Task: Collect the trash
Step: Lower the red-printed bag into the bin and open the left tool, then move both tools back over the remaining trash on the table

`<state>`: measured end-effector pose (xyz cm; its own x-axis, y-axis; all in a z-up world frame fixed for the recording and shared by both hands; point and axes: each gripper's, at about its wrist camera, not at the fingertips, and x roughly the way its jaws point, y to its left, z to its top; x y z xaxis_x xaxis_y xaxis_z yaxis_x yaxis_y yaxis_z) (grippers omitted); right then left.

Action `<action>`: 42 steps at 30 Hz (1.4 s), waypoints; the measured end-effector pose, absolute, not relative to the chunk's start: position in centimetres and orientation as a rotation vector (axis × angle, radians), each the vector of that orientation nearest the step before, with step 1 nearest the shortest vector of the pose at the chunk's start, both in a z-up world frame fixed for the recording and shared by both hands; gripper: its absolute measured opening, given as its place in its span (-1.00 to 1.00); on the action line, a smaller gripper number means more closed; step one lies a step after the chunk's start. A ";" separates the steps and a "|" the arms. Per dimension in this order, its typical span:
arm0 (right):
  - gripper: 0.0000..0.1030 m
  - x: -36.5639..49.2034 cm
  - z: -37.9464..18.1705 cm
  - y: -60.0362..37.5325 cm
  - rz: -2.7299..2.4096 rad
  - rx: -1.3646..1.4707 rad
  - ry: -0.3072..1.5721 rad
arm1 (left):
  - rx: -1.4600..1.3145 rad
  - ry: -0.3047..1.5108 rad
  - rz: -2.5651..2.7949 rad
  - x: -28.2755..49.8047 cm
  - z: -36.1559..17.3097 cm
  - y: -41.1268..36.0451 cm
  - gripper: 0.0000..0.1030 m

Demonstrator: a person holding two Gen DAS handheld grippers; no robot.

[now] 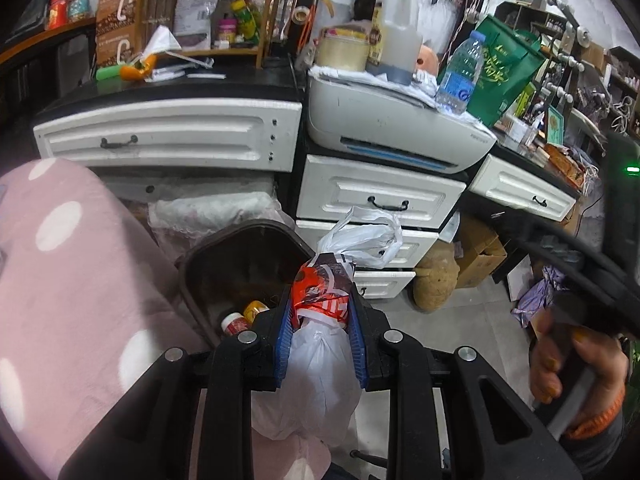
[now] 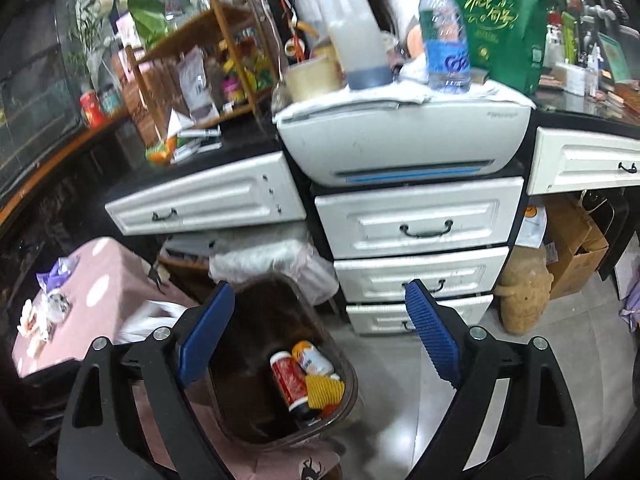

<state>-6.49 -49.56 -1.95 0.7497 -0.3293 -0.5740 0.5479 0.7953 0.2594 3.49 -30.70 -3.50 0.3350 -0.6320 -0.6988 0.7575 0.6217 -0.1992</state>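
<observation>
The left gripper (image 1: 320, 320) is clenched on a knotted white plastic bag of rubbish with a red-and-white printed wrapper (image 1: 320, 300) bunched at its top, the blue ribbed pads pressing it from both sides. The bag hangs near the dark brown plastic waste bin (image 2: 348, 384), which stands on the grey tiled floor (image 2: 400, 364) beside a pink polka-dot cloth-covered seat (image 1: 60, 280). The step in hand looks like carrying the bag to the bin; the next move calls for bringing it squarely over the opening before letting go, since it seems to sit just past the rim now, though the fisheye makes that hard to judge. The right gripper (image 2: 320, 332) hovers with its jaws spread wide and nothing between them, above the bin, where a red-labelled bottle (image 2: 290, 380), an orange can (image 2: 312, 356) and a yellow ribbed piece (image 2: 324, 392) already lie. Behind stand white drawers (image 2: 416, 224) under a cluttered black counter carrying a white printer (image 2: 400, 140).
</observation>
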 end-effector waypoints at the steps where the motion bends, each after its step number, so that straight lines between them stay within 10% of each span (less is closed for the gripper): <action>1: 0.71 -6.7 -1.7 -49.5 -0.498 0.432 0.523 | 0.170 0.844 -0.911 3.7 -3.8 -31.1 -0.51; 21: 0.74 -7.9 -0.7 -48.3 -0.469 0.423 0.471 | 0.338 1.021 -0.810 5.8 -10.1 -38.8 -0.46; 27: 0.74 -7.9 -0.8 -48.5 -0.467 0.438 0.475 | 0.323 1.065 -0.802 6.0 -11.0 -39.1 0.66; 42: 0.74 -8.5 -0.3 -48.4 -0.477 0.443 0.441 | 0.399 0.899 -0.819 3.5 -8.1 -38.4 0.82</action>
